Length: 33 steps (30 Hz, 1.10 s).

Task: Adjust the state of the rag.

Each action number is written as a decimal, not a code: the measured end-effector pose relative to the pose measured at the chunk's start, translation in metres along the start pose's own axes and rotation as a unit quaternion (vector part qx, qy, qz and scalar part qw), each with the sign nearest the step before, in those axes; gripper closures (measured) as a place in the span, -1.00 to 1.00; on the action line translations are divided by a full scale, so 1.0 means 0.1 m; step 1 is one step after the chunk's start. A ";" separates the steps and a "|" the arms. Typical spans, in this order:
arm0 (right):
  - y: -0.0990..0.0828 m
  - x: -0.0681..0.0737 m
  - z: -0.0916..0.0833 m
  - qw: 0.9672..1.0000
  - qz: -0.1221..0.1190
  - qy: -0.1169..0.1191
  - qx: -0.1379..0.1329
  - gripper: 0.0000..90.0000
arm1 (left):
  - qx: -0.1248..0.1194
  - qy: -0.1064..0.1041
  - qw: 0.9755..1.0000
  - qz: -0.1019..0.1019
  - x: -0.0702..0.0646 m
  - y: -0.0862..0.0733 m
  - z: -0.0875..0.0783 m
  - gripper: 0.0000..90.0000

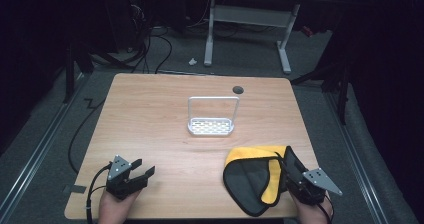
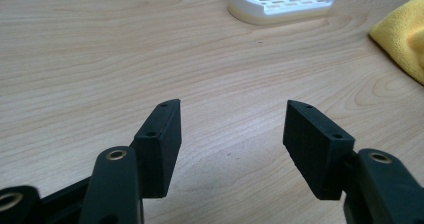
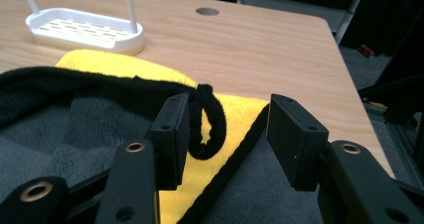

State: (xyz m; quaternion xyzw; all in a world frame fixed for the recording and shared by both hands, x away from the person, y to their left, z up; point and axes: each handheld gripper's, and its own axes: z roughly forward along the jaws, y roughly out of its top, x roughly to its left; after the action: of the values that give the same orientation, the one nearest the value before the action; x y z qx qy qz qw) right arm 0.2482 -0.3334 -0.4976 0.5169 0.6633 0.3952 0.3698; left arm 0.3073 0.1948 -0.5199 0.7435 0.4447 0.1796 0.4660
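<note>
A cloth (image 1: 250, 176), yellow on one face and grey on the other with black trim, lies folded at the table's front right. My right gripper (image 1: 289, 165) hangs over its right edge, open. In the right gripper view the jaws (image 3: 230, 101) stand wide apart above the cloth (image 3: 115, 66), and a black hanging loop (image 3: 212, 119) lies beside the left jaw, not pinched. My left gripper (image 1: 145, 166) is at the front left, open over bare wood (image 2: 232, 106). A white slotted rack (image 1: 211, 128) with a tall wire handle stands at the table's middle, empty.
The rack (image 2: 280, 4) and a yellow corner of the cloth (image 2: 400, 34) lie ahead of the left gripper. A round cable hole (image 1: 238, 89) sits near the far edge. Beyond the table are a white desk frame (image 1: 209, 34) and cables on the floor.
</note>
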 end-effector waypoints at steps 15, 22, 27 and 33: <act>-0.01 0.02 0.04 1.000 0.004 0.008 0.015 0.16 | -0.010 -0.012 1.000 -0.001 0.01 0.00 -0.01 -0.07; -0.02 0.01 0.05 1.000 0.007 0.011 0.019 0.16 | -0.005 -0.019 1.000 0.001 -0.03 -0.01 0.02 -0.07; -0.02 0.01 0.05 1.000 0.009 0.011 0.022 0.16 | 0.001 -0.023 1.000 -0.001 -0.03 -0.02 0.03 -0.07; -0.04 -0.02 0.07 0.999 0.013 0.008 0.036 0.19 | 0.007 -0.028 1.000 -0.003 -0.04 -0.03 0.05 -0.08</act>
State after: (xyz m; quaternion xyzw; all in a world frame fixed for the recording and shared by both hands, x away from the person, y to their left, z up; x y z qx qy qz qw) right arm 0.2531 -0.3352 -0.5036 0.5352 0.6730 0.3804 0.3404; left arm 0.3071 0.1895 -0.5241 0.7500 0.4352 0.1545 0.4735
